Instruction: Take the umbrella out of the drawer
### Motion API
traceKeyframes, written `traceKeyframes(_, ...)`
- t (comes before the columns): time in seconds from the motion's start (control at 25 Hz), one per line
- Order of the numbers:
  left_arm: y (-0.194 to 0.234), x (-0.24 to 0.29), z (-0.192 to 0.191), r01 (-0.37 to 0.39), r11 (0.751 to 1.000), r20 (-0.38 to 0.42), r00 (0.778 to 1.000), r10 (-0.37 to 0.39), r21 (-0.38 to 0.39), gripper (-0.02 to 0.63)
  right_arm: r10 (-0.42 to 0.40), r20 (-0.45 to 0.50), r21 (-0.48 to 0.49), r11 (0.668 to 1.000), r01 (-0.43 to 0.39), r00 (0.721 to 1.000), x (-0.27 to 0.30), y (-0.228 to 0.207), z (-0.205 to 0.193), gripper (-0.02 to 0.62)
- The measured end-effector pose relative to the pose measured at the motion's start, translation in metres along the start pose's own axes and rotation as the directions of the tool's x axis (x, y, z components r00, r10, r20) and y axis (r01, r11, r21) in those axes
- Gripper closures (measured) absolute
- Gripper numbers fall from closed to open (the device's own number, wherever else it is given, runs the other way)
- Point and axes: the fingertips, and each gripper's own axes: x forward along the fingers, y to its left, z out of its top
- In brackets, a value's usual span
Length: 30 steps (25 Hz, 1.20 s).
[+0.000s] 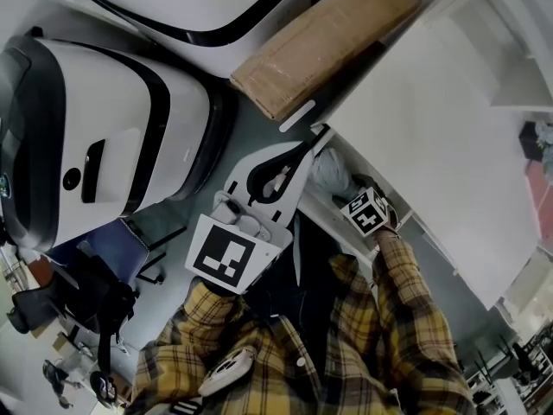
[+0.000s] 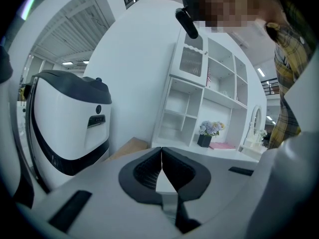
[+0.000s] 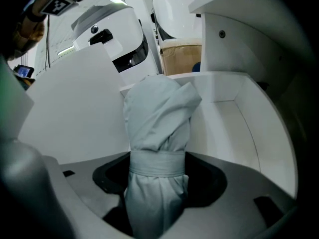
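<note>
A folded pale grey-blue umbrella (image 3: pixel 159 128), bound by a strap, stands up out of the open white drawer (image 3: pixel 239 118). My right gripper (image 3: pixel 159 176) points steeply down into the drawer, its dark pads closed against the umbrella's lower part. In the head view the umbrella (image 1: pixel 333 173) shows as a pale bundle inside the drawer (image 1: pixel 321 213), with the right gripper (image 1: pixel 347 188) just beside it under its marker cube. My left gripper (image 1: pixel 311 141) hovers left of the drawer, near the desk edge. Its jaws (image 2: pixel 161 153) are shut with nothing between them.
A white desk top (image 1: pixel 432 119) overhangs the drawer. A cardboard box (image 1: pixel 320 41) lies on the floor behind, and a large white-and-black machine (image 1: pixel 112 137) stands at the left. A white shelf unit (image 2: pixel 199 108) with a flower pot (image 2: pixel 209 129) is in the background.
</note>
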Motion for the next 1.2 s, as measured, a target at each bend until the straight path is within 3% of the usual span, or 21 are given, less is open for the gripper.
traceKeyframes(0.44, -0.015, -0.001, 0.035, 0.06, 0.997, 0.057, 0.996, -0.062, 0.041, 0.584, -0.035, 0.096, 0.014, 0.999, 0.034, 0.995, -0.052, 0.017, 0.021, 0.29)
traceKeyframes(0.72, -0.032, -0.002, 0.06, 0.112, 0.989, 0.094, 0.988, -0.121, 0.097, 0.584, -0.089, 0.197, 0.044, 0.996, 0.082, 0.976, -0.096, 0.02, 0.037, 0.29)
traceKeyframes(1.0, -0.048, -0.008, 0.073, 0.151, 0.98, 0.103, 0.981, -0.166, 0.133, 0.584, -0.158, 0.318, 0.091, 0.986, 0.136, 0.935, -0.155, 0.028, 0.055, 0.29)
traceKeyframes(1.2, -0.064, -0.007, 0.079, 0.189, 0.969, 0.101, 0.973, -0.206, 0.158, 0.584, -0.218, 0.442, 0.154, 0.974, 0.166, 0.87, -0.209, 0.031, 0.069, 0.29)
